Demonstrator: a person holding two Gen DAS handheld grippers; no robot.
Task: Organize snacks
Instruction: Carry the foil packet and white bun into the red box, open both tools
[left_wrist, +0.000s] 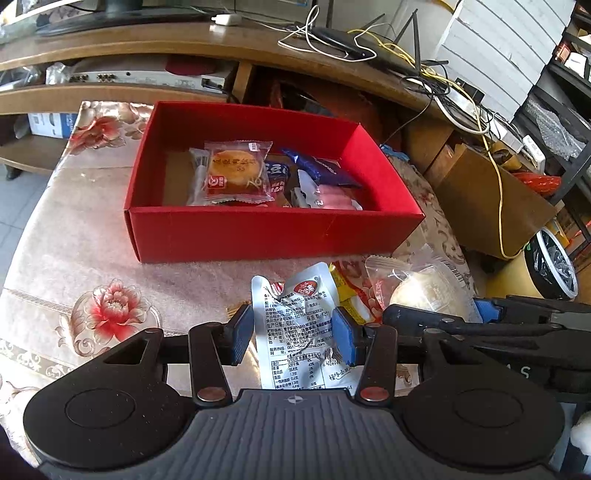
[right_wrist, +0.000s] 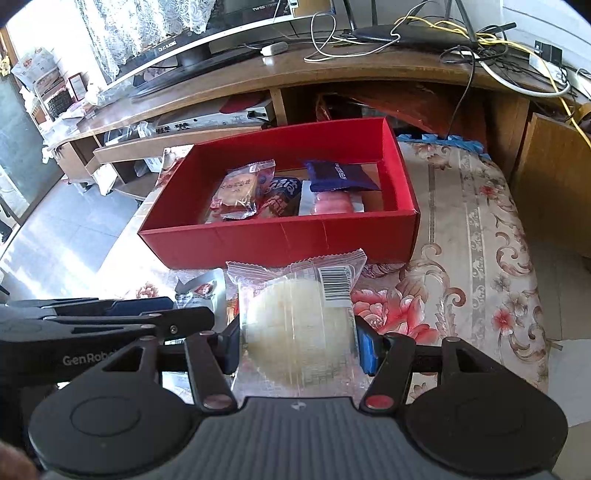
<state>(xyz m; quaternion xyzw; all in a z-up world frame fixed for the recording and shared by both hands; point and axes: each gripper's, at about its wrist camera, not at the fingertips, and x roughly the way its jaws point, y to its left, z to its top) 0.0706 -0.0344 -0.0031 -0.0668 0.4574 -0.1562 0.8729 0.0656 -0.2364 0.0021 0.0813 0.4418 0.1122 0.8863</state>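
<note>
A red box (left_wrist: 258, 236) (right_wrist: 295, 240) stands on the flowered table and holds several snack packs: a round cake pack (left_wrist: 234, 171), a blue pack (left_wrist: 321, 166) and a pink sausage pack (left_wrist: 328, 197). My left gripper (left_wrist: 293, 334) has its blue pads either side of a silver printed pouch (left_wrist: 299, 325) in front of the box; the pads touch its edges. My right gripper (right_wrist: 299, 341) is shut on a clear-wrapped pale round pastry (right_wrist: 299, 325), which also shows in the left wrist view (left_wrist: 424, 291).
A yellow snack pack (left_wrist: 345, 291) lies between pouch and pastry. The flowered tablecloth (right_wrist: 480, 258) extends right of the box. Behind stands a wooden TV cabinet (left_wrist: 184, 44) with cables and a router (left_wrist: 343, 40). A cardboard box (left_wrist: 487, 199) and a bin (left_wrist: 554, 262) sit at right.
</note>
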